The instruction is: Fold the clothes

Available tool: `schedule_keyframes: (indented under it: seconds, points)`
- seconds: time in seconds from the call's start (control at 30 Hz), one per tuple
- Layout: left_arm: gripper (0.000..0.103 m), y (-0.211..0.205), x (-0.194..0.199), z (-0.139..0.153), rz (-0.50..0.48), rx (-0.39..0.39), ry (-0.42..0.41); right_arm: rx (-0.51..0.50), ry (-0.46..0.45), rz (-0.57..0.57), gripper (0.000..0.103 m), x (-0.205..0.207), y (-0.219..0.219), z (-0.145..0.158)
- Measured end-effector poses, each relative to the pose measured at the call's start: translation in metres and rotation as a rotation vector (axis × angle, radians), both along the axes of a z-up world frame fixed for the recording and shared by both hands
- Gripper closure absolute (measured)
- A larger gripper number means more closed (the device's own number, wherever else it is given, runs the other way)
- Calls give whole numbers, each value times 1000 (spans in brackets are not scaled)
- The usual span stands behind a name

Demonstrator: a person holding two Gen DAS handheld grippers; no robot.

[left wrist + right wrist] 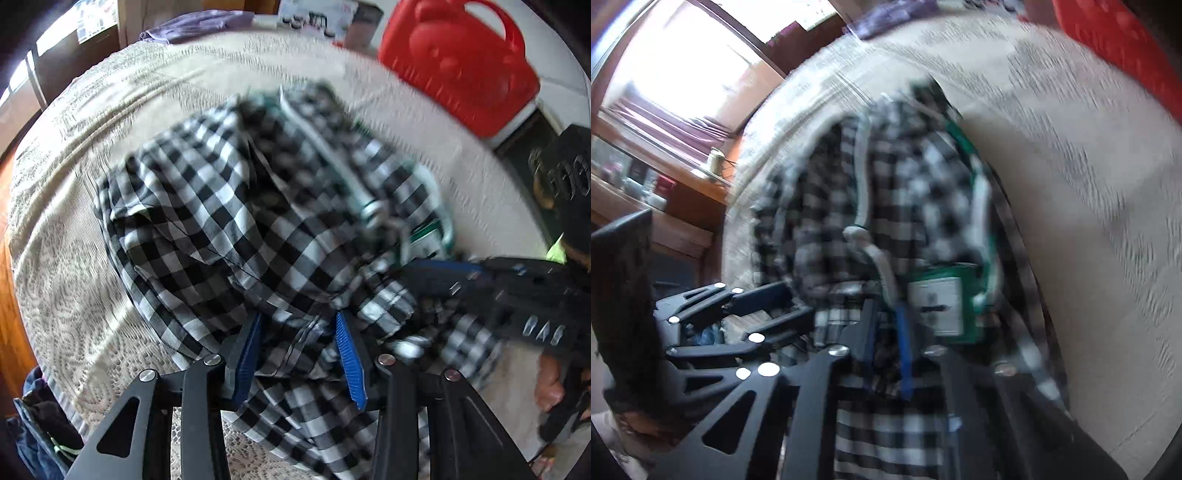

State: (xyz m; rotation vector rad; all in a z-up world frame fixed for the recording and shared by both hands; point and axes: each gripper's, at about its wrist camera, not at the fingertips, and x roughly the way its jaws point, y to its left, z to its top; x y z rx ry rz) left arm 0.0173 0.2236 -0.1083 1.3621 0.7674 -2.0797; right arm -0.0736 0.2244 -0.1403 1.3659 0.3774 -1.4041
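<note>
- A cream lace bedspread [92,258] covers the bed, running to its far edge; the checked shirt [221,206] lies crumpled near the middle of it, black and white, with a green-lined collar and a white label [936,302] facing up.
- A red plastic case [458,62] with a handle sits at the far right of the bed; a purple cloth [195,26] lies bunched at the far edge.
- A bright window [683,62] and a wooden shelf [665,195] of small items stand to the left of the bed.
- Both views are blurred.
- The left gripper [299,325] points steeply down, its blue pads part-way apart, with a ridge of shirt cloth lying between them; whether they pinch it I cannot tell.
- The right gripper [886,343] has its blue pads drawn together on a fold of the shirt just below the label.
- A person's hand [554,384] shows behind the right gripper.
</note>
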Motion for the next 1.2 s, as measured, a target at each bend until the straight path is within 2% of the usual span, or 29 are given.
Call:
schedule_keyframes:
  seconds: [0.1, 0.2, 0.3, 0.33, 0.37, 0.47, 0.5, 0.57, 0.67, 0.7, 0.73, 0.77, 0.8, 0.9, 0.97, 1.0, 1.03, 1.1, 1.2]
  points:
    - [58, 3, -2, 2, 3, -37, -5, -24, -41, -33, 102, -8, 3, -3]
    - [56, 3, 10, 26, 19, -49, 31, -78, -27, -41, 102, -10, 12, 20]
    - [38, 8, 19, 54, 38, -153, 78, -154, 46, -78, 100, -16, 29, 50]
    - [32, 10, 17, 58, 38, -168, 89, -164, 71, -88, 99, -18, 31, 55]
    - [30, 9, 14, 60, 35, -173, 95, -175, 81, -88, 99, -20, 30, 58]
    - [29, 6, 1, 49, 41, -169, 57, -168, 52, -64, 99, -20, 22, 50]
    - [29, 4, -2, 39, 48, -161, 14, -155, 50, -57, 99, -20, 23, 48]
    - [27, 7, -3, 25, 52, -145, -10, -96, 45, -59, 99, -19, 18, 27]
    - [18, 10, -6, 9, 37, -178, -34, -17, 69, -85, 98, -21, 27, 5]
    - [15, 8, -7, 4, 34, -177, -29, -19, 54, -103, 98, -25, 31, 0]
    - [12, 7, -4, 3, 40, -169, -19, -33, 15, -135, 98, -30, 38, 1]
    - [11, 4, -1, 3, 49, -157, -12, -43, 12, -162, 98, -33, 46, 7]
    - [9, 2, 1, 5, 57, -148, -7, -64, 20, -174, 97, -34, 55, 14]
    - [7, 13, 14, 32, 70, -190, 24, -125, 77, -190, 95, -31, 92, 41]
    - [7, 33, 23, 46, 72, -210, 32, -141, 92, -176, 87, -30, 115, 48]
    - [7, 48, 27, 50, 70, -207, 35, -136, 103, -163, 74, -29, 127, 49]
    - [7, 60, 30, 51, 73, -197, 34, -130, 110, -148, 54, -27, 135, 48]
    - [6, 80, 33, 49, 85, -182, 32, -118, 136, -119, 37, -27, 149, 45]
    - [6, 112, 30, 37, 94, -134, 6, -115, 146, -66, 37, -27, 160, 41]
